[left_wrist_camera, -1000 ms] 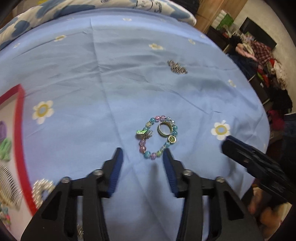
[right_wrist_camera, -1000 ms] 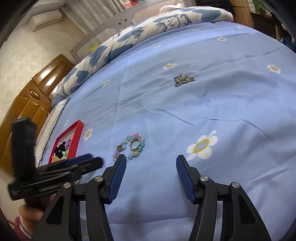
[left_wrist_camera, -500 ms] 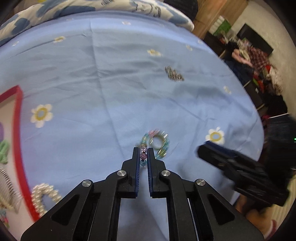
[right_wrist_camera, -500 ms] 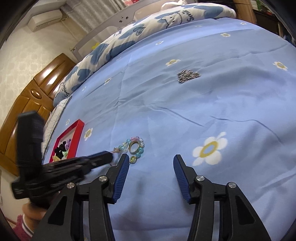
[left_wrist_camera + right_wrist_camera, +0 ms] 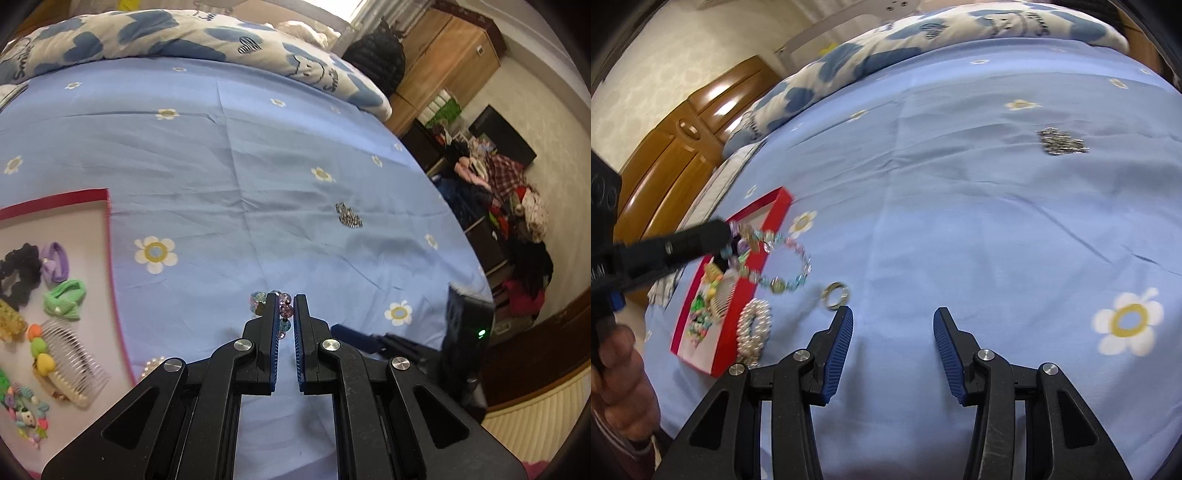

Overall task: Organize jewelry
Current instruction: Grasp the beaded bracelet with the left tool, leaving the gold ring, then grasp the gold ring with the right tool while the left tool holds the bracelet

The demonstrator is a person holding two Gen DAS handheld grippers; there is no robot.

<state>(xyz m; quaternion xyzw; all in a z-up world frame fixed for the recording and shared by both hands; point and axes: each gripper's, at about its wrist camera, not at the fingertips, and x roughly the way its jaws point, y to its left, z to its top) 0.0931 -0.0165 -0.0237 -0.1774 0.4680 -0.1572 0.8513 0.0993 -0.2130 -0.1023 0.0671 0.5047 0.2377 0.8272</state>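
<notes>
My left gripper [image 5: 286, 301] is shut on a pastel beaded bracelet [image 5: 283, 312] and holds it up off the blue flowered bedsheet. In the right wrist view the bracelet [image 5: 786, 266] dangles from the left gripper [image 5: 720, 232] over the near corner of the red tray [image 5: 777, 205]. A gold ring [image 5: 834, 294] lies alone on the sheet, just beyond the left fingertip of my right gripper [image 5: 892, 319]. That gripper is open with nothing between its fingers. A silver chain pile [image 5: 1062, 142] lies farther back on the sheet.
The red tray [image 5: 109, 221] holds hair ties, combs and clips. A pearl bracelet [image 5: 753, 325] rests against its outer wall. A folded quilt [image 5: 184, 40] lies along the far edge of the bed. The bed's right edge drops toward a cluttered floor [image 5: 517, 206]. A hand [image 5: 620, 387] grips the left tool.
The left gripper closed on the beaded bracelet and lifted it toward the red tray, leaving the ring on the sheet. The right gripper moved closer to the ring and narrowed slightly.
</notes>
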